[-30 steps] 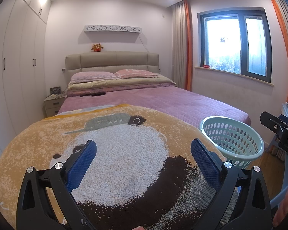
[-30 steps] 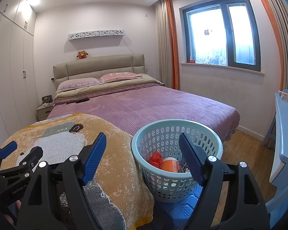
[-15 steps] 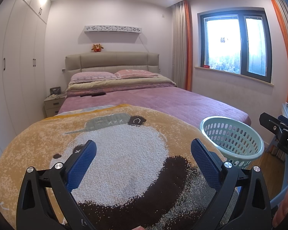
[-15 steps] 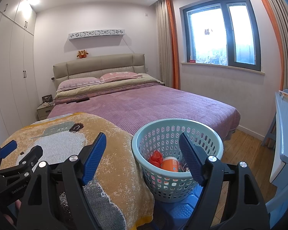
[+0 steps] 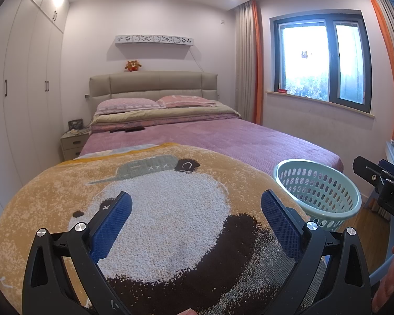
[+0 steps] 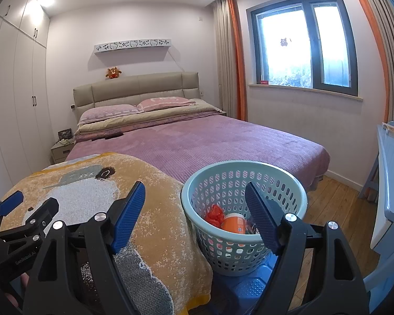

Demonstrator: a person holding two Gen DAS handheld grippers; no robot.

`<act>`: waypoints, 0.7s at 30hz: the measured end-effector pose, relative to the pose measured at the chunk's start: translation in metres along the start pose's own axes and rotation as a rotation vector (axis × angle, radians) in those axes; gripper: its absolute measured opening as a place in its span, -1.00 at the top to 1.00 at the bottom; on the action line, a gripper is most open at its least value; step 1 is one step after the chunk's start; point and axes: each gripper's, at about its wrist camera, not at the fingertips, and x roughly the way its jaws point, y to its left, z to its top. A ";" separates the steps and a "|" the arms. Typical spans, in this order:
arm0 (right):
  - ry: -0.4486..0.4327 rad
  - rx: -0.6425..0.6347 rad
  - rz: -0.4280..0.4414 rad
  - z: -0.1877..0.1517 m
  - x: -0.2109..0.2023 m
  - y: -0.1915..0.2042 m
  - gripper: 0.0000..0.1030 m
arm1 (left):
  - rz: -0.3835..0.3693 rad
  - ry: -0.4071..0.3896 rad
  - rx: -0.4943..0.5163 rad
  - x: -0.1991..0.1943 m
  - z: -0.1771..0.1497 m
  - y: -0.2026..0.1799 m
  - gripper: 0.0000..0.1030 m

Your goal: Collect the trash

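Bedroom with a big purple bed (image 6: pixel 223 141), a panda blanket and a trash basket.

Both grippers hang over the foot of the bed, and each one is wide open and holds nothing. Under the left gripper (image 5: pixel 196 215) lies the fuzzy yellow blanket (image 5: pixel 170 210) with a panda picture on it. Just in front of the right gripper (image 6: pixel 195 210) is the light green basket (image 6: pixel 289 183), which stands on a blue plastic stool (image 6: pixel 252 286) right beside the blanket. Inside the basket sit an orange cup (image 6: pixel 233 223) and a crumpled red wrapper (image 6: pixel 214 214), touching each other. From the left view the basket shows up to the right of the blanket, but its inside is hidden. Far back, 2 pink pillows (image 5: pixel 155 103) lie by the headboard, and a small plush toy (image 5: pixel 132 65) sits on top of it.
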 end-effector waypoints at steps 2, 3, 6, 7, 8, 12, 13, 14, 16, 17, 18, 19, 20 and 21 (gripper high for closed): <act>-0.001 -0.001 -0.001 0.000 0.000 0.000 -0.45 | 0.001 -0.001 0.001 -0.001 0.000 0.000 -0.86; -0.002 -0.003 -0.002 0.000 0.000 0.000 -0.45 | 0.001 -0.001 0.002 -0.001 0.000 0.000 -0.86; 0.000 -0.003 0.000 -0.001 0.001 -0.001 -0.45 | 0.002 -0.001 0.003 -0.001 0.000 0.000 -0.86; 0.001 -0.004 -0.001 0.000 0.002 0.000 -0.45 | 0.002 -0.001 0.002 -0.001 0.000 0.000 -0.86; 0.001 -0.004 0.000 0.000 0.001 0.000 -0.45 | 0.001 -0.001 0.002 -0.001 0.000 0.000 -0.86; 0.001 -0.004 0.000 -0.001 0.001 -0.001 -0.45 | 0.001 -0.001 0.004 -0.001 0.000 0.000 -0.86; 0.001 -0.004 0.000 -0.001 0.001 0.000 -0.45 | 0.002 -0.002 0.004 -0.001 0.000 -0.001 -0.86; 0.001 -0.005 -0.001 -0.001 0.001 0.000 -0.45 | 0.002 -0.002 0.005 -0.001 0.000 -0.001 -0.86; 0.001 -0.004 0.000 -0.001 0.001 0.000 -0.45 | 0.003 -0.003 0.006 -0.001 0.000 -0.001 -0.86; 0.002 -0.004 0.000 0.000 0.001 0.000 -0.45 | 0.003 -0.004 0.007 -0.002 0.000 -0.001 -0.86; 0.003 -0.004 0.001 0.000 0.001 0.000 -0.45 | 0.004 -0.005 0.008 -0.002 0.000 -0.001 -0.86; 0.003 -0.005 0.001 0.000 0.000 0.000 -0.45 | 0.004 -0.007 0.010 -0.002 0.000 -0.001 -0.86; 0.003 -0.006 0.001 0.000 0.000 0.000 -0.45 | 0.005 -0.008 0.012 -0.003 0.000 -0.002 -0.86; 0.004 -0.007 0.001 0.001 0.001 0.000 -0.45 | 0.007 -0.011 0.017 -0.003 0.000 -0.003 -0.85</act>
